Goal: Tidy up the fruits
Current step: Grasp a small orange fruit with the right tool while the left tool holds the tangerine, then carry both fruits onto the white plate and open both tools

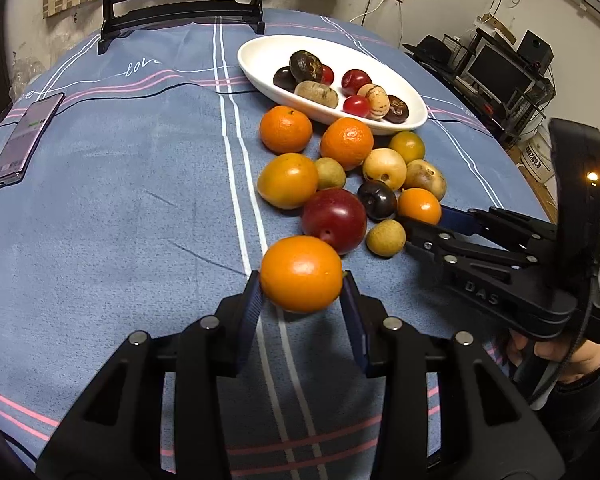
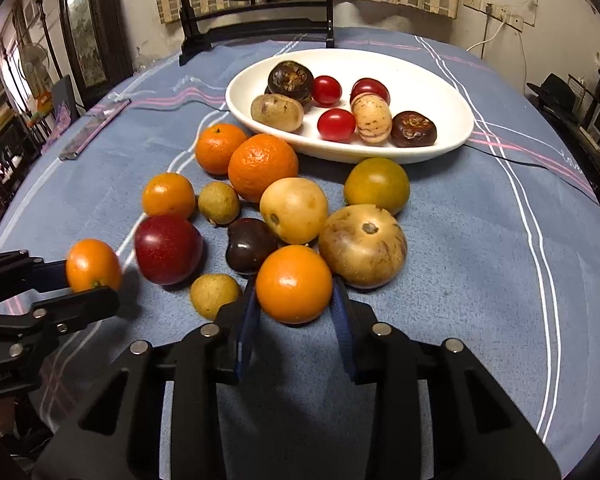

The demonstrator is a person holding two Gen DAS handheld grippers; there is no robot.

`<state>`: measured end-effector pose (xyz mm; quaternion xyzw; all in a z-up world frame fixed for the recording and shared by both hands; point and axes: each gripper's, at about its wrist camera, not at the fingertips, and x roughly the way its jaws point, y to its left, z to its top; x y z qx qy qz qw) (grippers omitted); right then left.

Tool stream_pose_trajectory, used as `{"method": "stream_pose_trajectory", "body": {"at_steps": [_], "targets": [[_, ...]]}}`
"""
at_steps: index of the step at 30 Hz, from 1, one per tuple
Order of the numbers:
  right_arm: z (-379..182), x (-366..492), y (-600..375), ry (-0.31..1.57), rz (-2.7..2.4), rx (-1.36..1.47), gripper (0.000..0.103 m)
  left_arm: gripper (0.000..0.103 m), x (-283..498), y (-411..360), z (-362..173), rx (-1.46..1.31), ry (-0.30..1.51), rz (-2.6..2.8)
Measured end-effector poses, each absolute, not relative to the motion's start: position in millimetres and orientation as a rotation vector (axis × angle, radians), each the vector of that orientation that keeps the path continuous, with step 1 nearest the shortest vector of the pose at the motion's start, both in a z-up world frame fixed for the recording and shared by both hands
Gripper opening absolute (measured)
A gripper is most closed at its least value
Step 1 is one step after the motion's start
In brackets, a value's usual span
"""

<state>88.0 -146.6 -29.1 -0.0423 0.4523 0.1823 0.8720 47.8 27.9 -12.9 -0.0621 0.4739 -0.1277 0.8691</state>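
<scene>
- My left tool (image 1: 302,292) is clamped on a smooth orange fruit (image 1: 301,273) at the near end of the pile; both pads press its sides, so I judge it gripped for carrying.
- My right tool (image 2: 293,304) brackets another orange fruit (image 2: 294,284), pads touching either flank. It looks clamped, the fruit probably still on the table (image 2: 480,260).
- Taking the nearest fruits keeps my fingers from knocking the red plum (image 2: 168,249) and the dark one (image 2: 249,249) just beyond.
- The white dish (image 2: 432,80) sits at the far side, already holding small tomatoes and chestnut-like pieces, with bare room on its right; I take it as the destination.
- The phone (image 1: 26,140) lies far left, well apart.
</scene>
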Motion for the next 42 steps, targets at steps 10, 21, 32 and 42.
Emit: {"method": "stream_pose_trajectory", "body": {"at_steps": [10, 21, 32, 42], "targets": [[-2, 67, -176, 0.858, 0.399, -0.043, 0.036, 0.040, 44, 17, 0, -0.101, 0.967, -0.263], [25, 72, -203, 0.783, 0.371, -0.003, 0.036, 0.040, 63, -1, 39, -0.043, 0.884, -0.261], [55, 108, -206, 0.715, 0.364, 0.015, 0.036, 0.040, 125, -14, 60, -0.031, 0.864, -0.223], [52, 167, -195, 0.732, 0.311, -0.008, 0.036, 0.040, 189, -16, 52, -0.054, 0.884, -0.182]]}}
